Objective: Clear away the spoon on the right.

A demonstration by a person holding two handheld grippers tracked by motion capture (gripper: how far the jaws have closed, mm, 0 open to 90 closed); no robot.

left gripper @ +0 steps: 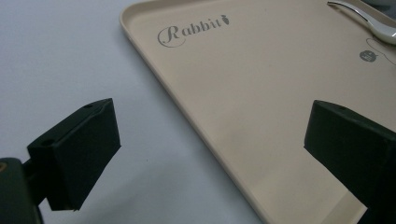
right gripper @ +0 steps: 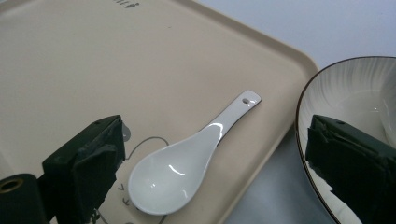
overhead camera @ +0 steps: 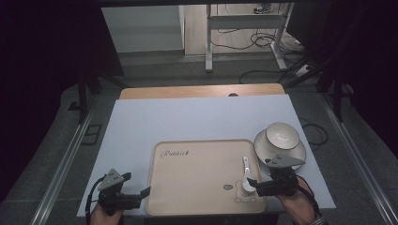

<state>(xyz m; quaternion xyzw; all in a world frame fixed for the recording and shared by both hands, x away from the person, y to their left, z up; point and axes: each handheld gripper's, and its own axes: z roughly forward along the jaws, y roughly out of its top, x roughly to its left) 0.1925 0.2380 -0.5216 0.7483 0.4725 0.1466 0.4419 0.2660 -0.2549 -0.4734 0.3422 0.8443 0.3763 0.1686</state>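
Observation:
A beige tray (overhead camera: 202,159) lettered "Rabbit" lies at the table's front middle. A white ceramic spoon (overhead camera: 245,166) rests on its right part, bowl end toward me. My right gripper (overhead camera: 256,187) hovers over the spoon's bowl end, pointing left. In the right gripper view the spoon (right gripper: 187,163) lies flat on the tray (right gripper: 140,70), below and between the jaws of that gripper (right gripper: 217,135), which stand wide apart, untouched by either pad. My left gripper (overhead camera: 143,193) sits at the tray's front left corner, open, its jaws (left gripper: 214,123) straddling the tray's edge (left gripper: 187,116) with nothing between them.
A white bowl (overhead camera: 280,135) stands on a dark-rimmed plate (overhead camera: 263,151) just right of the tray, close behind my right gripper; the plate (right gripper: 345,88) is beside the right jaw. The white table (overhead camera: 197,117) stretches behind the tray to a wooden strip (overhead camera: 202,91).

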